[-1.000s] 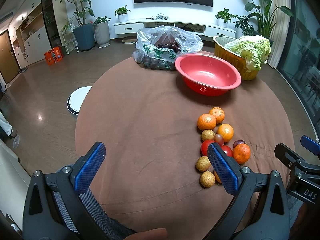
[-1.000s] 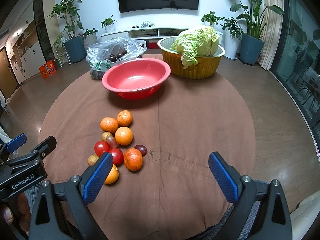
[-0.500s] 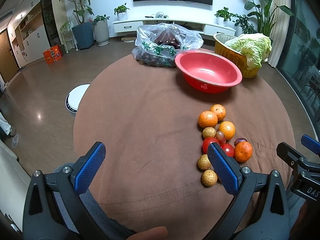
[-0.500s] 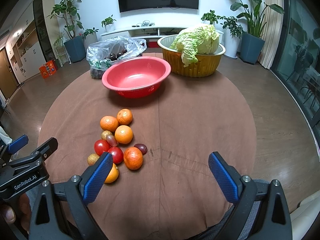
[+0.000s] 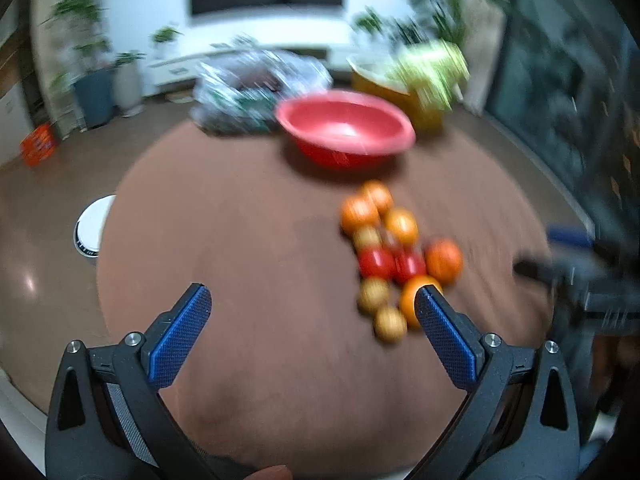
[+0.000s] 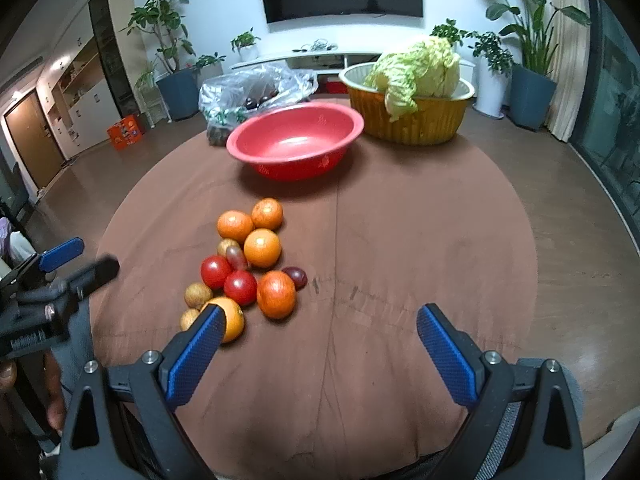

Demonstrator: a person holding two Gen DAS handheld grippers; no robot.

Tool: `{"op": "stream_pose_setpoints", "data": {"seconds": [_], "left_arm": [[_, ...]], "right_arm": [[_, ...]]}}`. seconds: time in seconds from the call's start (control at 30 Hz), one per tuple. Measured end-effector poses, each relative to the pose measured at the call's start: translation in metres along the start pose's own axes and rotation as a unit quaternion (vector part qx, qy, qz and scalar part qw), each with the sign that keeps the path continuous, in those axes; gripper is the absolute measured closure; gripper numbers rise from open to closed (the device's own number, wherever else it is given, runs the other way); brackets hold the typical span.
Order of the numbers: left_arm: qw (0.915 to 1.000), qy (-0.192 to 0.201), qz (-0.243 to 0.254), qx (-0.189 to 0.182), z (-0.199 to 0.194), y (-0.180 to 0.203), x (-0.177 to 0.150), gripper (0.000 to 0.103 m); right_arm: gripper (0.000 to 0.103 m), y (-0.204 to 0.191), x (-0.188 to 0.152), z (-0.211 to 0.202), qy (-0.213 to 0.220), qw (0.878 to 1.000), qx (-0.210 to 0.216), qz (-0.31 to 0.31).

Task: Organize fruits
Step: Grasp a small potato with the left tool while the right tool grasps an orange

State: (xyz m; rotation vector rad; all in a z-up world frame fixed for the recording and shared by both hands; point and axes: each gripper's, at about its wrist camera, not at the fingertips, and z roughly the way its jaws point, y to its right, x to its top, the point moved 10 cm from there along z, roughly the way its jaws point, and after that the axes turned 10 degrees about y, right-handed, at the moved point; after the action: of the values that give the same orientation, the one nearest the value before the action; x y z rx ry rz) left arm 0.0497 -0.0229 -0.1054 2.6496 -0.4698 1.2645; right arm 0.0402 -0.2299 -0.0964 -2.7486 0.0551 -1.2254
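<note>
A cluster of fruit lies on the brown round table (image 6: 420, 240): several oranges (image 6: 262, 247), two red tomatoes (image 6: 240, 287), small tan fruits (image 6: 198, 295) and dark plums (image 6: 296, 276). The cluster also shows, blurred, in the left wrist view (image 5: 396, 256). An empty red bowl (image 6: 296, 140) stands behind it, also seen in the left wrist view (image 5: 346, 130). My left gripper (image 5: 312, 320) is open and empty, its right finger near the closest orange. My right gripper (image 6: 318, 336) is open and empty, its left finger in front of an orange (image 6: 230, 318).
A yellow basin (image 6: 412, 120) holding a cabbage (image 6: 420, 70) stands at the back right. A clear plastic bag (image 6: 256, 92) of dark fruit lies at the back left. A white round robot vacuum (image 5: 92, 226) sits on the floor to the left.
Both grippers have moved forward toward the fruit cluster. The left wrist view is now motion-blurred and has swung right. Both stay open.
</note>
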Motion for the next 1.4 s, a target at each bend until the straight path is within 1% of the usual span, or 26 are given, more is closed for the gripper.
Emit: {"op": "stream_pose_setpoints", "data": {"seconds": [0.07, 0.13, 0.23, 0.3, 0.37, 0.43, 0.5, 0.6, 0.73, 0.87, 0.97, 1.0, 1.03, 1.17, 1.3, 1.4], "left_arm": [[0.9996, -0.005, 0.027, 0.006, 0.003, 0.005, -0.008, 0.000], [0.9990, -0.015, 0.040, -0.011, 0.008, 0.010, -0.014, 0.000], [0.9978, -0.034, 0.047, -0.033, 0.019, 0.012, -0.021, 0.000], [0.9964, -0.039, 0.054, -0.052, 0.021, 0.014, -0.022, 0.000], [0.9948, -0.041, 0.069, -0.062, 0.021, 0.017, -0.023, 0.000], [0.9935, -0.045, 0.082, -0.065, 0.021, 0.018, -0.027, 0.000], [0.9921, -0.050, 0.089, -0.072, 0.019, 0.019, -0.032, 0.000], [0.9908, -0.057, 0.095, -0.078, 0.019, 0.017, -0.038, 0.000], [0.9905, -0.058, 0.095, -0.081, 0.021, 0.010, -0.041, 0.000], [0.9906, -0.057, 0.090, -0.086, 0.022, 0.004, -0.039, 0.000], [0.9901, -0.057, 0.089, -0.092, 0.023, 0.003, -0.040, 0.000], [0.9899, -0.058, 0.090, -0.093, 0.023, 0.003, -0.040, 0.000], [0.9895, -0.058, 0.091, -0.096, 0.023, 0.004, -0.041, 0.000], [0.9877, -0.060, 0.096, -0.107, 0.025, 0.013, -0.044, 0.000], [0.9865, -0.062, 0.098, -0.115, 0.029, 0.022, -0.043, 0.001], [0.9856, -0.067, 0.097, -0.121, 0.034, 0.031, -0.042, 0.009]], "right_arm": [[0.005, 0.002, -0.001, 0.001, -0.005, 1.000, 0.015, 0.013], [0.006, -0.002, -0.003, 0.003, -0.011, 0.999, 0.034, 0.017], [0.012, -0.016, -0.008, 0.007, -0.028, 0.997, 0.075, 0.021], [0.015, -0.031, -0.014, 0.010, -0.041, 0.993, 0.107, 0.022], [0.019, -0.048, -0.020, 0.014, -0.054, 0.990, 0.130, 0.011], [0.026, -0.058, -0.025, 0.022, -0.064, 0.988, 0.143, 0.001], [0.038, -0.065, -0.030, 0.030, -0.080, 0.985, 0.155, -0.002], [0.043, -0.069, -0.038, 0.046, -0.103, 0.980, 0.169, 0.000], [0.044, -0.068, -0.038, 0.055, -0.115, 0.977, 0.178, 0.015], [0.052, -0.069, -0.038, 0.064, -0.125, 0.974, 0.186, 0.026], [0.055, -0.071, -0.037, 0.066, -0.127, 0.973, 0.192, 0.024], [0.059, -0.072, -0.037, 0.067, -0.128, 0.972, 0.194, 0.024], [0.061, -0.073, -0.036, 0.068, -0.131, 0.971, 0.200, 0.025], [0.062, -0.075, -0.036, 0.068, -0.129, 0.970, 0.205, 0.021], [0.062, -0.068, -0.033, 0.060, -0.121, 0.969, 0.213, 0.035], [0.062, -0.057, -0.029, 0.051, -0.108, 0.970, 0.211, 0.047]]}}
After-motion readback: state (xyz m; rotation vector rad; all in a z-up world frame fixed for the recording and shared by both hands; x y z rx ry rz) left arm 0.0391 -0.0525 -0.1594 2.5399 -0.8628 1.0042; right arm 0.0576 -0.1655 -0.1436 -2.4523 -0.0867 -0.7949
